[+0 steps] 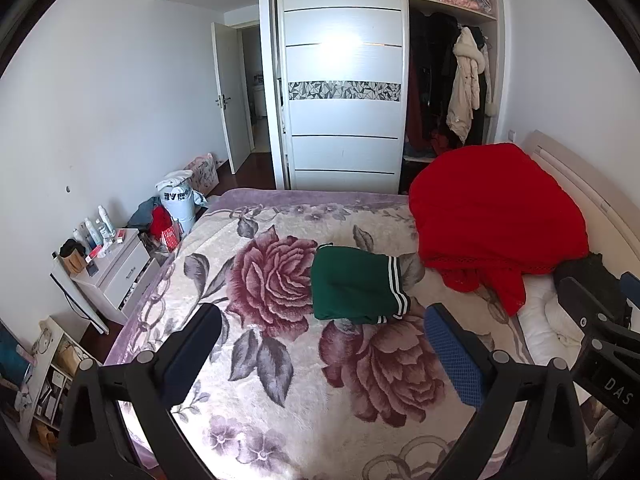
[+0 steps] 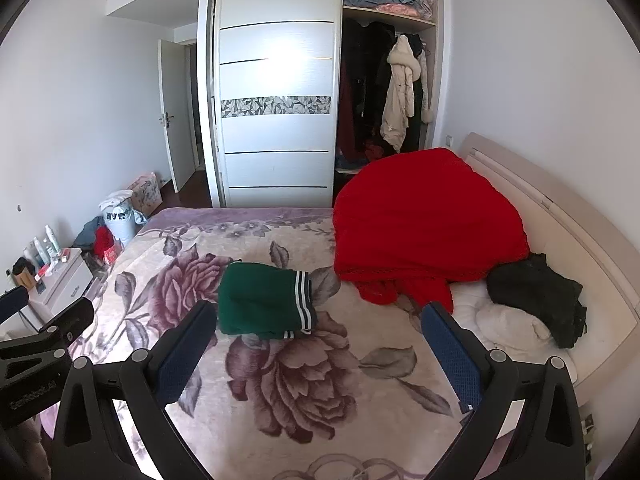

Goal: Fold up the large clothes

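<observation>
A green garment (image 1: 354,284) with black-and-white striped trim lies folded in a compact rectangle on the floral bed blanket (image 1: 280,360); it also shows in the right wrist view (image 2: 264,304). My left gripper (image 1: 320,320) is open and empty, held above the blanket just in front of the garment. My right gripper (image 2: 316,316) is open and empty, also above the blanket, with the garment beyond its left finger (image 2: 188,344). The right gripper shows at the right edge of the left wrist view (image 1: 600,320).
A big red blanket heap (image 2: 424,224) sits at the bed's far right, with a black garment (image 2: 540,296) and white pillow (image 2: 504,324) by the headboard (image 2: 560,220). A nightstand with bottles (image 1: 112,264) stands left. The wardrobe (image 1: 344,80) is behind.
</observation>
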`<state>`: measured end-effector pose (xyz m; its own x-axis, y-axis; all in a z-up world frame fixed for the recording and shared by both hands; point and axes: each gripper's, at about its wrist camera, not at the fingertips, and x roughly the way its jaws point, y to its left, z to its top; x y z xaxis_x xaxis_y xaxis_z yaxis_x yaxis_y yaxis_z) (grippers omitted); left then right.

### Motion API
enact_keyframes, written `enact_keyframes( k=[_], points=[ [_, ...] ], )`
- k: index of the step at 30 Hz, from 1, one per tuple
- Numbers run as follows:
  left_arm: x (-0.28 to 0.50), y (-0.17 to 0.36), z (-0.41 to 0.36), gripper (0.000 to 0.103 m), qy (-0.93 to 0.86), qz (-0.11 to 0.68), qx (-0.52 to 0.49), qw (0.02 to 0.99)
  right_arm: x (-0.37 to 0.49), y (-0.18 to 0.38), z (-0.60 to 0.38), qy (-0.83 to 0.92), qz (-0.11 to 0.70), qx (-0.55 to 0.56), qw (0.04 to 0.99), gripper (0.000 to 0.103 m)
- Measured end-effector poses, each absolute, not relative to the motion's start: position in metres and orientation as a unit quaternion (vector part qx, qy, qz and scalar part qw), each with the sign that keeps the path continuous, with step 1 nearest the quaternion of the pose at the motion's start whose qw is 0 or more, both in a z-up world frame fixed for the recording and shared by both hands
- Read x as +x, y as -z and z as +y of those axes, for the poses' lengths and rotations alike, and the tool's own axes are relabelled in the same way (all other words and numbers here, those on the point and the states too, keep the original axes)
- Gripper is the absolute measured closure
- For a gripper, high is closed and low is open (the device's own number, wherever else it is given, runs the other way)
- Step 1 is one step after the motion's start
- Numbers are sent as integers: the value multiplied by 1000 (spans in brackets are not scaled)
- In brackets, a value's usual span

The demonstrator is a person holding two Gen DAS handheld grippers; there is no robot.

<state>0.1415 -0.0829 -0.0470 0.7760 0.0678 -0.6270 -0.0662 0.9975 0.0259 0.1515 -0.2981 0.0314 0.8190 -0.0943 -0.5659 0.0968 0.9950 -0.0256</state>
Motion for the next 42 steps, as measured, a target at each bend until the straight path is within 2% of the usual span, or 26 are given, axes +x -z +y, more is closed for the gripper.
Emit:
enact_keyframes(
  k=[42],
  points=[
    [137,36,-79,0,-38,321,4,946,148,-31,-293,48,297,4,954,0]
  ],
)
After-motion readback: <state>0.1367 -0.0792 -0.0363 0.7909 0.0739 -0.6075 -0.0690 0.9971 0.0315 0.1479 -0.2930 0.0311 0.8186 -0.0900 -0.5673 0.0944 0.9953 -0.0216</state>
